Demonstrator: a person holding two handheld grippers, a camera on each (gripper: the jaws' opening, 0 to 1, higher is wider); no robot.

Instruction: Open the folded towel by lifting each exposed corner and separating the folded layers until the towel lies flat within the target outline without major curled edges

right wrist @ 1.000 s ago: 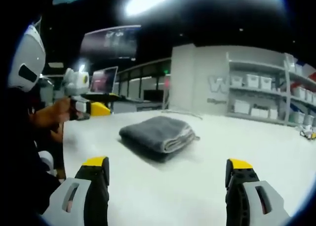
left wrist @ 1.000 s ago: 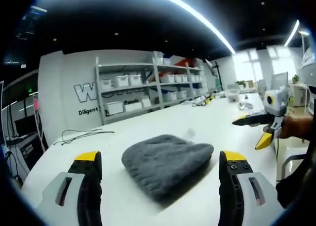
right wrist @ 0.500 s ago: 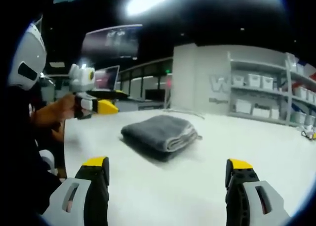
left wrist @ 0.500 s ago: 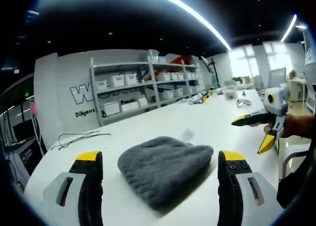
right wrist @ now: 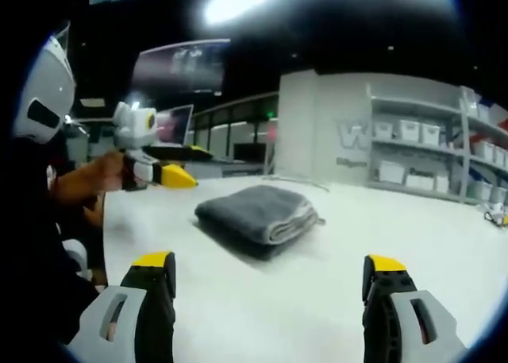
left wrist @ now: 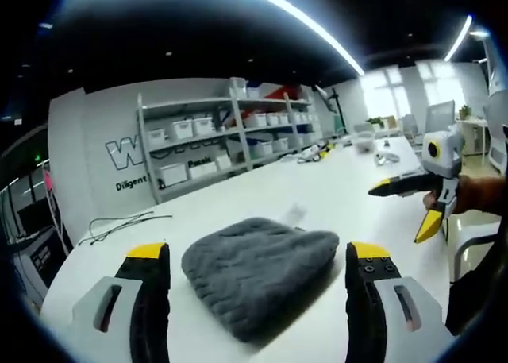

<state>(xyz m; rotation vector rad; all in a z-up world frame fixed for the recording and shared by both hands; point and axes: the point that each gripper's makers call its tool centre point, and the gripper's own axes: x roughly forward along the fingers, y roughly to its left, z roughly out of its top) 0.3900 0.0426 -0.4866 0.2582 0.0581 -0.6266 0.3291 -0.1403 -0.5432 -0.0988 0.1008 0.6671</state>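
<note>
A grey towel [left wrist: 258,272] lies folded on the white table [left wrist: 333,192], close in front of my left gripper [left wrist: 257,250]. That gripper's jaws stand wide open either side of it, with nothing held. In the right gripper view the towel [right wrist: 258,216] shows its stacked fold edges on its right side. My right gripper [right wrist: 268,261] is open and well short of the towel, over bare table [right wrist: 317,307]. The right gripper [left wrist: 397,214] also shows in the left gripper view, held in a hand, jaws apart. The left gripper [right wrist: 190,166] hangs open just left of the towel.
Shelving with white bins [left wrist: 206,137] lines the far wall, seen again as the shelving [right wrist: 413,152]. Thin cables [left wrist: 119,220] lie on the table beyond the towel. Small items [left wrist: 361,140] sit at the table's far end. A chair [left wrist: 468,240] stands by the table edge.
The left gripper has crept forward toward the towel, which now looks a little larger and lower in its view. The right gripper has barely moved. The towel is unchanged.
</note>
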